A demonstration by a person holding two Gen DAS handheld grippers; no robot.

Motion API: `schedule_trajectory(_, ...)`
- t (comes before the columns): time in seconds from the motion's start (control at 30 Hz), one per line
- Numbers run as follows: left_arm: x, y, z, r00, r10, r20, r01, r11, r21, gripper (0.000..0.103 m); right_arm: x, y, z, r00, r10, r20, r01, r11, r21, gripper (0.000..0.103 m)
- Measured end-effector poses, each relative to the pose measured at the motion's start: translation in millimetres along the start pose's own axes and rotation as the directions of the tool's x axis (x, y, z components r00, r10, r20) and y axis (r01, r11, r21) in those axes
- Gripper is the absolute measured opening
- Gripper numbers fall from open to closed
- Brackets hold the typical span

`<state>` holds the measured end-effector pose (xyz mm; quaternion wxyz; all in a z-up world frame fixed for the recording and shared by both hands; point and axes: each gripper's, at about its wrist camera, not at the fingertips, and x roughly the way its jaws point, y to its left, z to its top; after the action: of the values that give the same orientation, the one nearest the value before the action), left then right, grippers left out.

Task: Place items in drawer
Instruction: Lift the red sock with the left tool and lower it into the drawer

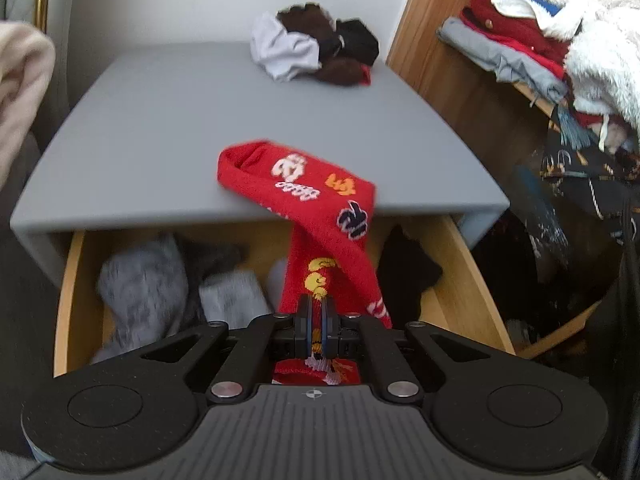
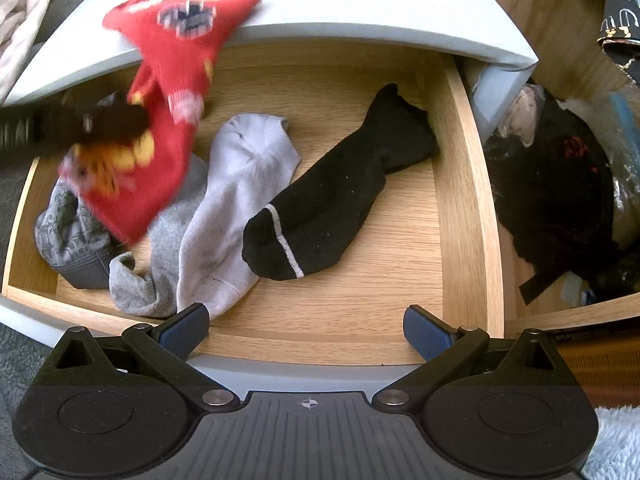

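Note:
My left gripper (image 1: 319, 310) is shut on a red patterned sock (image 1: 304, 188). The sock trails from the grey cabinet top (image 1: 200, 120) over its front edge and down above the open wooden drawer (image 1: 472, 280). In the right wrist view the same red sock (image 2: 168, 80) hangs blurred over the drawer's left side, with the left gripper (image 2: 86, 124) a dark blur on it. My right gripper (image 2: 306, 332) stands open over the drawer's front rim, with nothing between its fingers. A black sock (image 2: 332, 196), a white sock (image 2: 240, 184) and grey socks (image 2: 160, 248) lie in the drawer.
A pile of white, brown and black socks (image 1: 316, 50) sits at the back of the cabinet top. Folded clothes (image 1: 540, 40) fill a wooden shelf on the right. Dark bags (image 2: 560, 184) crowd the space right of the drawer. A cream cloth (image 1: 20, 92) hangs at left.

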<state>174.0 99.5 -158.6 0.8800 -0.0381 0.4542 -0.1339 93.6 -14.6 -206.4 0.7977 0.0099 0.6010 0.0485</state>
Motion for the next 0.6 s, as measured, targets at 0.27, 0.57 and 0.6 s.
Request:
schedule_trajectory(0.27, 7, 13, -21, 0.996, -0.024, -0.083, 0.016, 0.996, -0.090, 0.005, 0, 0, -1, 1.000, 0.000, 0.001, 0.000, 1.000, 0.000, 0.103)
schedule_trajectory(0.57, 17, 21, -30, 0.990, 0.003, -0.143, -0.016, 0.996, -0.092, 0.005, 0, 0, -1, 1.000, 0.000, 0.001, 0.000, 1.000, 0.000, 0.103)
schedule_trajectory(0.6, 18, 23, -30, 0.989, 0.010, -0.146, -0.024, 0.995, -0.095, 0.005, 0, 0, -1, 1.000, 0.000, 0.001, 0.000, 1.000, 0.000, 0.103)
